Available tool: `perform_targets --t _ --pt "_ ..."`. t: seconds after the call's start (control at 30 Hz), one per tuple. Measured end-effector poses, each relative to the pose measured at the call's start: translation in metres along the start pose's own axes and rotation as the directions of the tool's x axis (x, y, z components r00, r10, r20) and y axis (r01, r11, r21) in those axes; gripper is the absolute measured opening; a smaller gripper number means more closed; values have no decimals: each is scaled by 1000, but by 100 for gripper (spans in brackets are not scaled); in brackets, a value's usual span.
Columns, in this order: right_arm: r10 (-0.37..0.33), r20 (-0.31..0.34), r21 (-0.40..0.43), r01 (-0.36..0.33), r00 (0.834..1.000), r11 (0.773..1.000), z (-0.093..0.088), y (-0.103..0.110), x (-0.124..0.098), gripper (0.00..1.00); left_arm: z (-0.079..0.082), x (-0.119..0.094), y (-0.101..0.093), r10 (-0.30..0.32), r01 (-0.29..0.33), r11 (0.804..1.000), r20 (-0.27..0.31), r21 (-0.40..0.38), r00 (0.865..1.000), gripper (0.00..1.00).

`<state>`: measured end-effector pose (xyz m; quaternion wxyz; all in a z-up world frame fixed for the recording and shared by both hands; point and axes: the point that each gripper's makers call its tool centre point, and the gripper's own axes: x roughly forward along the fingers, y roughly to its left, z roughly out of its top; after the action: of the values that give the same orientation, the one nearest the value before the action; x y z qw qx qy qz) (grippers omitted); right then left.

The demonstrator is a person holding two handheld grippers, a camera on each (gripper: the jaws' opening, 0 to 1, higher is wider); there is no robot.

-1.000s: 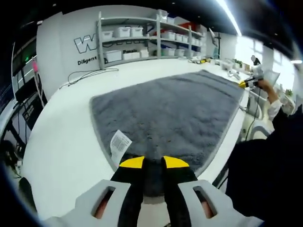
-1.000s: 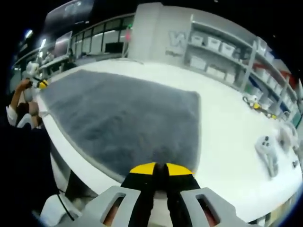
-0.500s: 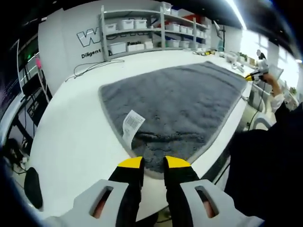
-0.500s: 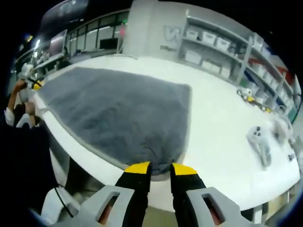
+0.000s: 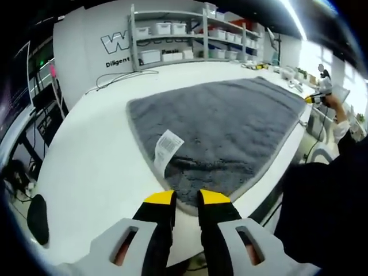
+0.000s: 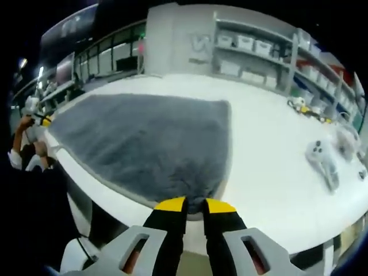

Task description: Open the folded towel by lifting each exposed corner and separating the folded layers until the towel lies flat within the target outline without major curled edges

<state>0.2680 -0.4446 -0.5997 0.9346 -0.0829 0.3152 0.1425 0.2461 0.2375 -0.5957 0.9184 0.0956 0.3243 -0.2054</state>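
The grey towel (image 5: 230, 126) lies spread out on the white table (image 5: 92, 167), its white label (image 5: 168, 146) sticking up near the closest corner. My left gripper (image 5: 187, 198) hovers just off that corner, open, with nothing between the yellow tips. In the right gripper view the towel (image 6: 144, 138) stretches away to the left, its near corner slightly bulged. My right gripper (image 6: 195, 204) stands open just short of that corner, holding nothing. The right gripper (image 5: 317, 96) also appears far off at the towel's other end, in a hand.
Shelves with white bins (image 5: 167, 40) stand behind the table, and a cable (image 5: 118, 80) lies near the back. White devices (image 6: 322, 158) and a yellow tool (image 6: 302, 106) rest on the table (image 6: 270, 167) right of the towel. The person's dark clothes (image 5: 328, 207) stand at the table's edge.
Both grippers were closed on the towel's near corners a second ago. They have let go, opened and drawn back a little. The corners now rest on the table.
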Motion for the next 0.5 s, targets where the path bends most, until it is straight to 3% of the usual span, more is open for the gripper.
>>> perform_targets --t 0.17,0.5 --pt "1 -14 -7 -1 1000 1000 -1 3 0 4 1 2 4 19 -19 1000 2 -20 1000 4" --pt "12 -33 3 -12 999 1000 -3 6 -3 2 -2 -2 5 28 -28 999 -35 -22 999 2"
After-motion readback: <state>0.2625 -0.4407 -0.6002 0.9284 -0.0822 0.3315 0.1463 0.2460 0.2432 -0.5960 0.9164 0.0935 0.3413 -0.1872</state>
